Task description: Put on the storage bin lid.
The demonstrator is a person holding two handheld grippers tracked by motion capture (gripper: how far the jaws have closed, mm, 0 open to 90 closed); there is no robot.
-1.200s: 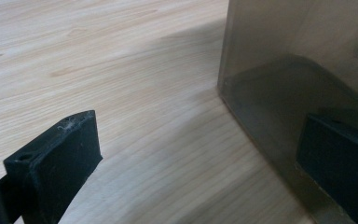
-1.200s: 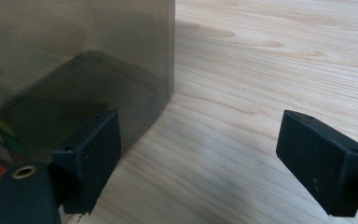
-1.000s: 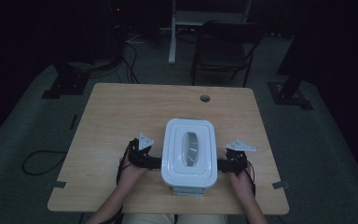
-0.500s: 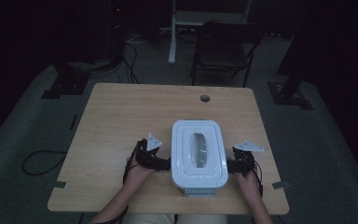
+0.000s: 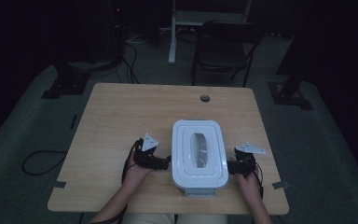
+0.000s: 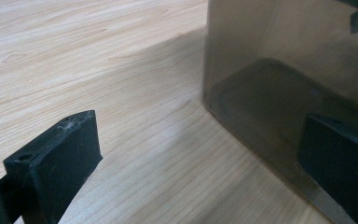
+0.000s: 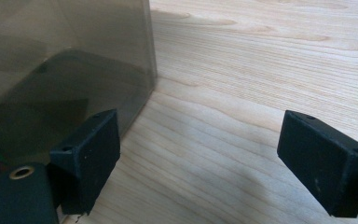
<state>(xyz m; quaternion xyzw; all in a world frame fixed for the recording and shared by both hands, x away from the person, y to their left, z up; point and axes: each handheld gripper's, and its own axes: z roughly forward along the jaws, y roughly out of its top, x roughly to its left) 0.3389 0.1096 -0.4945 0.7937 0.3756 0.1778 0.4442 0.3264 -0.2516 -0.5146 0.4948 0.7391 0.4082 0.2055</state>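
I flank the white-lidded box (image 5: 199,156) with my left gripper (image 5: 164,162) and right gripper (image 5: 231,167), jaws wide open and empty, to steady its sides.

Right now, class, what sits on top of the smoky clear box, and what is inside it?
A white lid with a clear window covers the box. Through the tinted wall, the gripper views show a dark floor and nothing distinct inside; the rest is hidden.
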